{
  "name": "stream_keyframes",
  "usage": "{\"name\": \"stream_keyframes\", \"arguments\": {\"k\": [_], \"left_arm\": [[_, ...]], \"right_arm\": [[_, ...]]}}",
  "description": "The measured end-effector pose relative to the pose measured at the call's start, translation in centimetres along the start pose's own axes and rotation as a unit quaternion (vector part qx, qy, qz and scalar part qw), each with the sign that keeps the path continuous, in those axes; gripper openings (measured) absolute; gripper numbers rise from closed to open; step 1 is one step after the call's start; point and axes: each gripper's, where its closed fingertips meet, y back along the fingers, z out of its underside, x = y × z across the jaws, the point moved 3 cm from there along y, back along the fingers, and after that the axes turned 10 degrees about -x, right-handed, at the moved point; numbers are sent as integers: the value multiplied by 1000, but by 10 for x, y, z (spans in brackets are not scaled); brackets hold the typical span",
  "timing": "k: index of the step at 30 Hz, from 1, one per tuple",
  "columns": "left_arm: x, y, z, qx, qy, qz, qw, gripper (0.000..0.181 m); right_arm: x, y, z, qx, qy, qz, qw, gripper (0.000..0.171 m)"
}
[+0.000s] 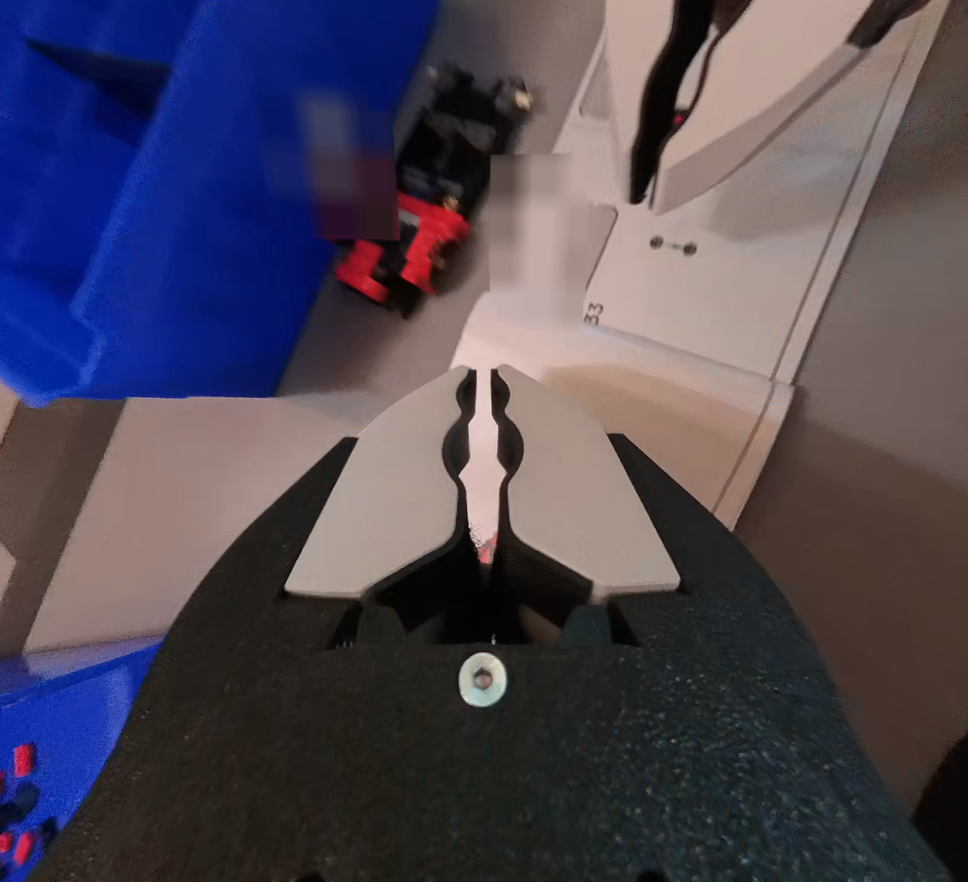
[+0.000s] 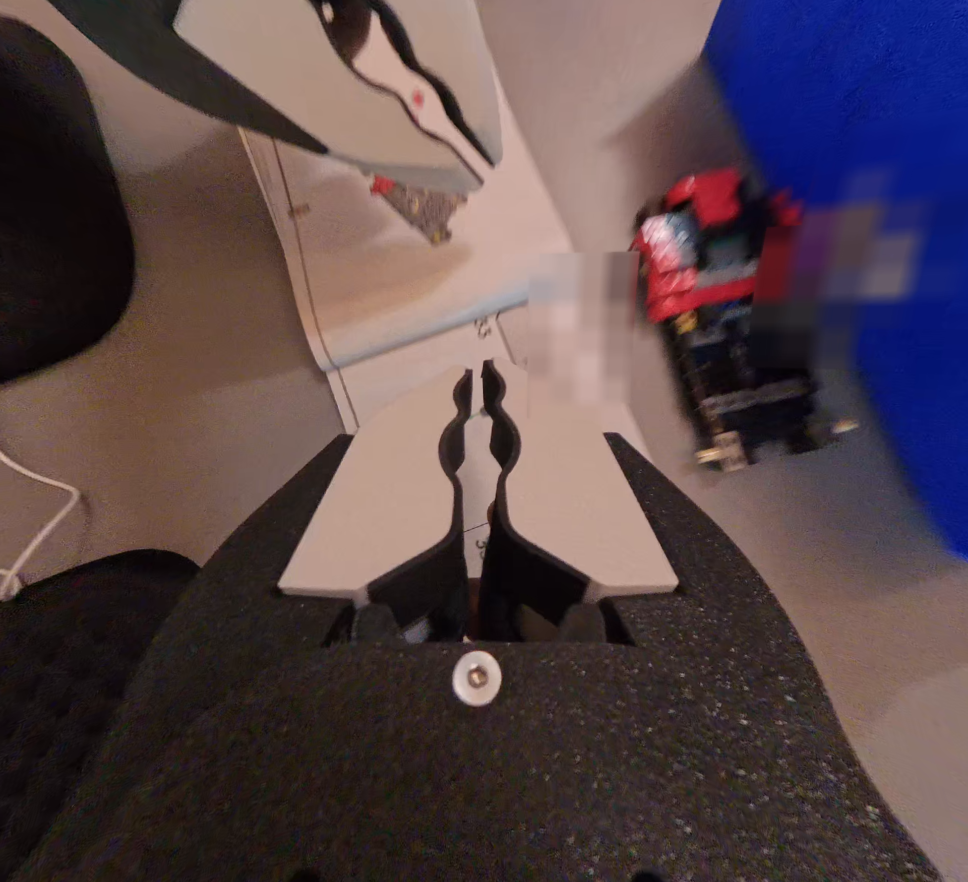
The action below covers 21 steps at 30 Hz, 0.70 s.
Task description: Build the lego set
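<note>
model: The red and black lego model [image 1: 419, 207] sits on the grey table [image 1: 183, 480], tucked right beside the blue bin [image 1: 157, 150].
long way: The model runs from its red end to its black end. In the left view the red end is closer and the black end points away.
from left gripper: The model is ahead and a bit to the left of the left gripper [image 1: 484, 375]. Nothing lies between them but bare table.
from right gripper: The model [image 2: 723, 312] is ahead and to the right of the right gripper [image 2: 476, 367].
nearer: I think the left one is a little nearer, but the pictures are blurry, so it is hard to be sure.
left gripper: Its fingers are almost together, with a thin gap. A tiny red bit shows deep in the gap; I cannot tell if it is pinched.
right gripper: Its fingers are nearly together too. I see no piece held.
book: The white book [image 1: 707, 307] lies open under both grippers, just beside the model.
spare pieces: Small red pieces [image 1: 21, 762] lie in a blue tray at the left corner.
in the way: The bin stands close against the model, so a grab from that side looks tight.
</note>
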Motion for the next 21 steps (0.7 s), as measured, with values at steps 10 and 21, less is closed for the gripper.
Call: {"name": "stream_keyframes", "arguments": {"k": [10, 21], "left_arm": [[23, -24, 28, -41, -14, 49, 998, 0], [52, -18, 18, -29, -58, 63, 996, 0]], "right_arm": [[-14, -28, 35, -50, 16, 29, 998, 0], [-31, -15, 60, -51, -36, 40, 997, 0]]}}
